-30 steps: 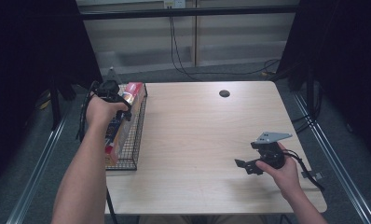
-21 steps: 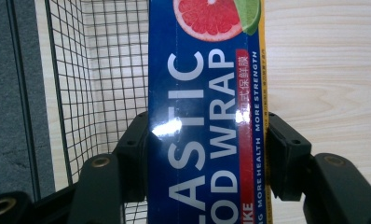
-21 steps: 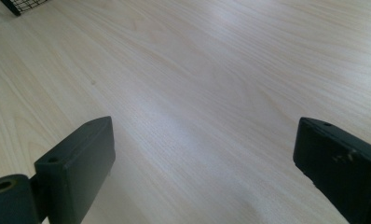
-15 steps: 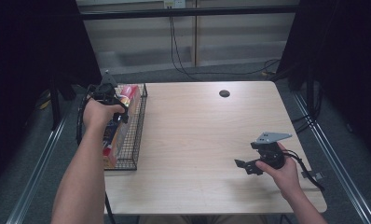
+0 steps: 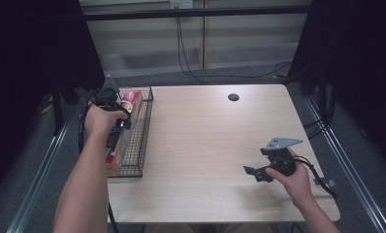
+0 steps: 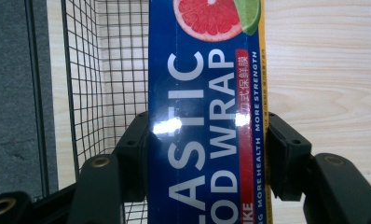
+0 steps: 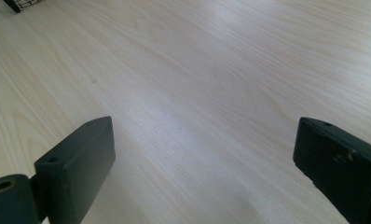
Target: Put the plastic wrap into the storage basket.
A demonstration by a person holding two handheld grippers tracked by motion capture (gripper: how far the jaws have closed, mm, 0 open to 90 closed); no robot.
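Blue box [image 6: 204, 116], white lettering cut off: "ASTIC", "OD WRAP". Red strip toward 3 o'clock: "MORE HEALTH MORE STRENGTH", plus Chinese characters.

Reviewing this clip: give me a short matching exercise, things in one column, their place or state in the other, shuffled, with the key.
Things:
1. plastic wrap box
2. wire basket
3. right tongs
4. round dark spot

Place or state:
A. open, nothing between the jaws, over bare table
B. near the table's far edge
C. clamped between the left tongs' jaws
D. at the table's left edge

Pairs: 1-C, 2-D, 3-A, 4-B
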